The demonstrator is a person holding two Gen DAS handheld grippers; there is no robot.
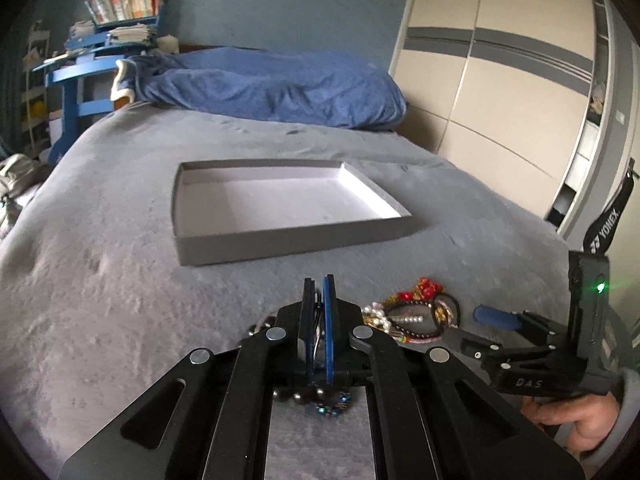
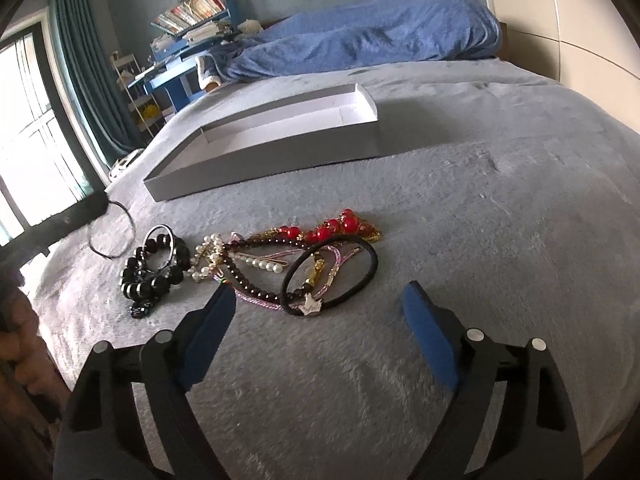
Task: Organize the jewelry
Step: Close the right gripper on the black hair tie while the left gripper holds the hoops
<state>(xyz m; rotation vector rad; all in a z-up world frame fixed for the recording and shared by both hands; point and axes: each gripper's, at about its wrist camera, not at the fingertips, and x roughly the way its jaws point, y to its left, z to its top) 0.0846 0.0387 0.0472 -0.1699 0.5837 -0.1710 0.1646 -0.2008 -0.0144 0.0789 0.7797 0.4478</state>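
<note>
A shallow grey box (image 1: 280, 236) with a white inside lies open on the grey bed cover; it also shows in the right wrist view (image 2: 280, 152). My left gripper (image 1: 319, 284) is shut on a thin wire bangle (image 2: 120, 232), held just above the cover left of the jewelry pile. The pile holds a black bead bracelet (image 2: 152, 268), pearls (image 2: 208, 252), a red bead string (image 2: 332, 228) and a black hair tie (image 2: 332, 276). My right gripper (image 2: 320, 300) is open just in front of the pile, its pads (image 2: 424, 328) on either side of the hair tie's near end.
A blue duvet (image 1: 272, 88) is heaped at the far end of the bed. A blue shelf with books (image 1: 100, 52) stands at the far left. A wardrobe (image 1: 500, 80) lines the right side. A window with a teal curtain (image 2: 84, 64) is on the left.
</note>
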